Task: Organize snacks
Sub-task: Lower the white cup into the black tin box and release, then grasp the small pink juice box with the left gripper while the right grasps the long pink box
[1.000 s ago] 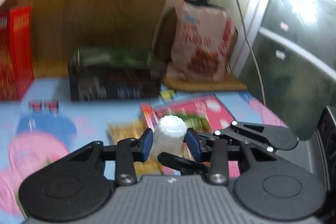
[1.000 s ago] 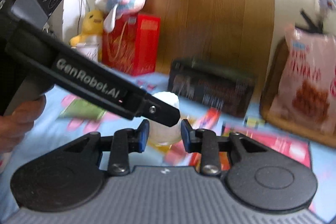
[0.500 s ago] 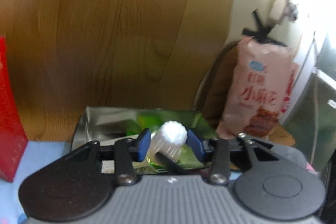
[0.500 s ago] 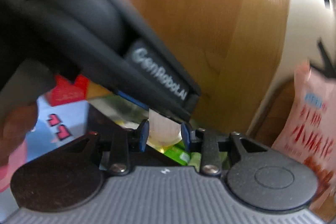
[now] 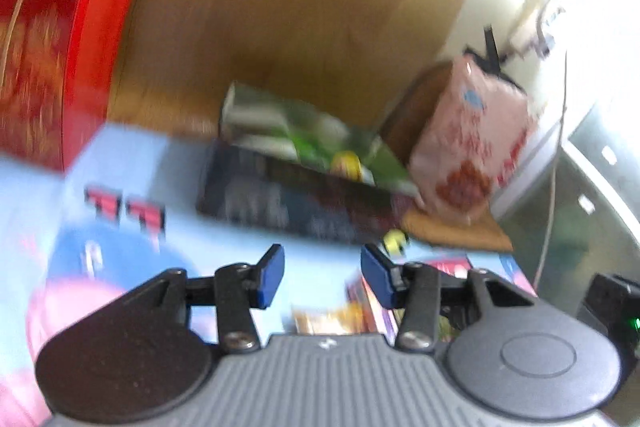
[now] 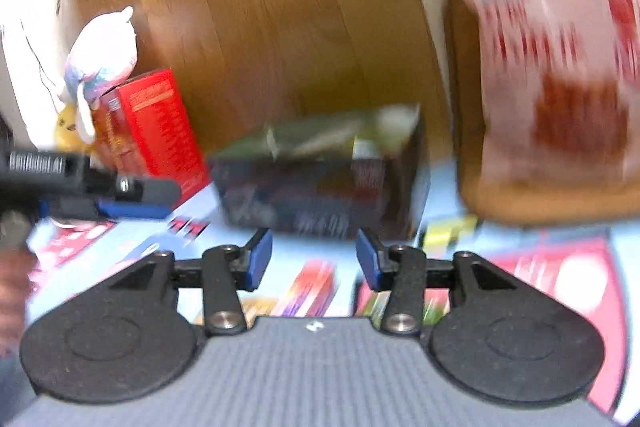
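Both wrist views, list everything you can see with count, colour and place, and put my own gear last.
Dark box: one, black, open, centre back, green packets inside.
Red box: one, red, back left by the wood panel.
Pink bag: one, pink and red, upright, back right.
Plush toy: one, white and pink, atop the red box.
Flat packets: several, mostly red, lying on the blue cloth.
Left gripper: one, black, blue pads, open, nothing between them.
Right gripper: one, same, open.
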`<state>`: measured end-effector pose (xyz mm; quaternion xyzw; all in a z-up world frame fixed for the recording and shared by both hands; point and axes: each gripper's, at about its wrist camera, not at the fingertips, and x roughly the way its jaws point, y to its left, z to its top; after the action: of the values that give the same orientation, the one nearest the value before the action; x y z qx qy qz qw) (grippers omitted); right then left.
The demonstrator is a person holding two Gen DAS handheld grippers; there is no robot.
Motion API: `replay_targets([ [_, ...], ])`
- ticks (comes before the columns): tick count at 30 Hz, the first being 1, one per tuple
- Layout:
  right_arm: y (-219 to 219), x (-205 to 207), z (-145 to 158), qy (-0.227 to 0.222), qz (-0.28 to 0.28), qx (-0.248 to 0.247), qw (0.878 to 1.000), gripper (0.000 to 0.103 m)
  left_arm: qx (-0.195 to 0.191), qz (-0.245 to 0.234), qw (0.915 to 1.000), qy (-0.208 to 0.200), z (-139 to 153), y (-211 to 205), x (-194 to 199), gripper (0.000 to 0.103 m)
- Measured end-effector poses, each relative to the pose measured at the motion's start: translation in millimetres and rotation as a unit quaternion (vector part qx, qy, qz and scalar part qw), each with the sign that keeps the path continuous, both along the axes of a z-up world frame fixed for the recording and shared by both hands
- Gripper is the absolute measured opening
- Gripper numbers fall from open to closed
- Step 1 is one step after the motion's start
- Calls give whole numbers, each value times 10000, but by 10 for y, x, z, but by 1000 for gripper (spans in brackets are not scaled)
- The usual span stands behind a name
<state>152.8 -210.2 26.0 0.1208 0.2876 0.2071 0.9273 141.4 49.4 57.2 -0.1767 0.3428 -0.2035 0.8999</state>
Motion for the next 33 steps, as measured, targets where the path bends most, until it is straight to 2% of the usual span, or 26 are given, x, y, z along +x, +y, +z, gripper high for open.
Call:
replay_targets([
  [3,127,-151,-133,370,109,-37,9992,49,23,-134,9997,206,-199,-133,-201,43],
  [4,184,-217,-187,514,204,-150,9984,44,52,-184,9993,317,-275,-190,-252,41],
  [5,199,-283,-204,496,263,-148,9983,37,62,-238,9988,417,-340,-227,-299,40],
  [8,229,-482,-147,453,305,-288,9981,31,252,-257,9983,448,-445,-292,-514,40],
  [10,169,-650,-114,464,397,-283,9977,30,269,-270,9984,414,-450,-274,-641,41],
  [12,99,-854,-94,390,791,-300,9956,31,177,-311,9986,402,-424,-229,-737,41],
  [16,-77,-1332,-84,17,1419,-841,9863,32,-35,-392,9990,214,-314,-117,-910,42],
  [17,-139,-1448,-69,-116,1342,-1081,9850,38,-28,-409,9991,136,-270,-123,-945,42],
  [19,-279,-1616,-51,-390,816,-1538,9840,53,-28,-509,9987,49,-217,-189,-979,42],
  [21,-436,-1714,-36,-371,213,-1668,9851,53,-1,-679,9977,-1,-192,-312,-992,43],
  [23,-553,-1809,-29,-310,-91,-1419,9894,54,78,-841,9964,-12,-185,-483,-983,43],
  [25,-576,-1937,-42,-350,-86,-1200,9921,55,173,-974,9951,34,-206,-638,-979,43],
  [29,-498,-1987,-98,-459,-163,-1453,9882,58,334,-1125,9930,165,-289,-855,-1023,50],
  [33,-606,-1865,-131,-207,-411,-1258,9910,66,557,-1095,9919,314,-394,-979,-1041,51],
])
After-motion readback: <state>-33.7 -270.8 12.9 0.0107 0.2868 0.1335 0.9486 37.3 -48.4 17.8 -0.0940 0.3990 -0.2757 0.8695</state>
